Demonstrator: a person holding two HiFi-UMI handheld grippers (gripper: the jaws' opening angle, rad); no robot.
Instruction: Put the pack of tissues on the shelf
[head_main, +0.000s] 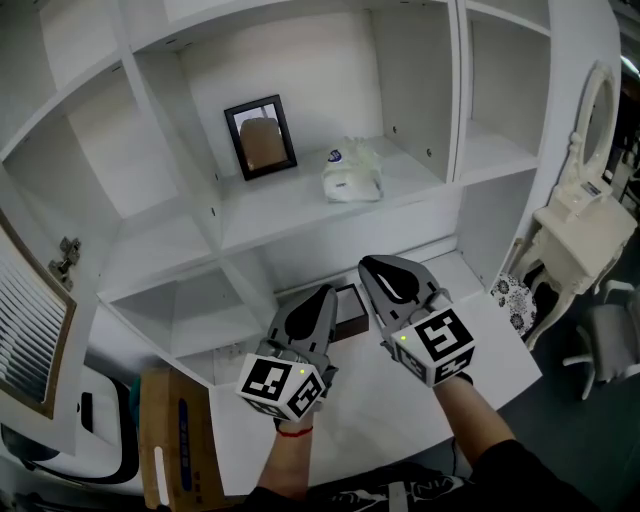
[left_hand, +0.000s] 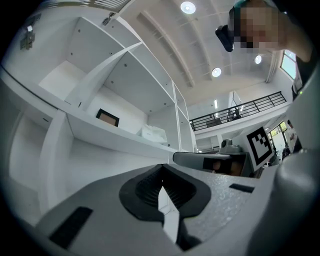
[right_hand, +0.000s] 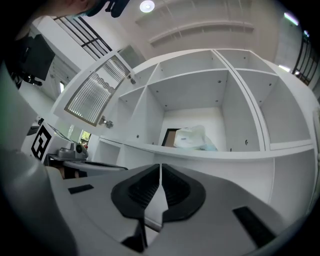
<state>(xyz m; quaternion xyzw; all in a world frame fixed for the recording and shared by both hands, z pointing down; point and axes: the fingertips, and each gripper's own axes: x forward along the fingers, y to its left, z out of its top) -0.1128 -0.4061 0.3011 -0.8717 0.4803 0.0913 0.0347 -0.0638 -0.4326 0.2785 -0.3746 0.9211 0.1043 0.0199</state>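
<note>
Tissue pack (head_main: 352, 172) lies on the white shelf (head_main: 290, 215), at three o'clock from a black picture frame (head_main: 260, 136); left gripper (head_main: 322, 296), at six o'clock below the frame, has its jaws clenched on nothing; right gripper (head_main: 374, 268), just beside it at three o'clock, is likewise clenched and empty.
</note>
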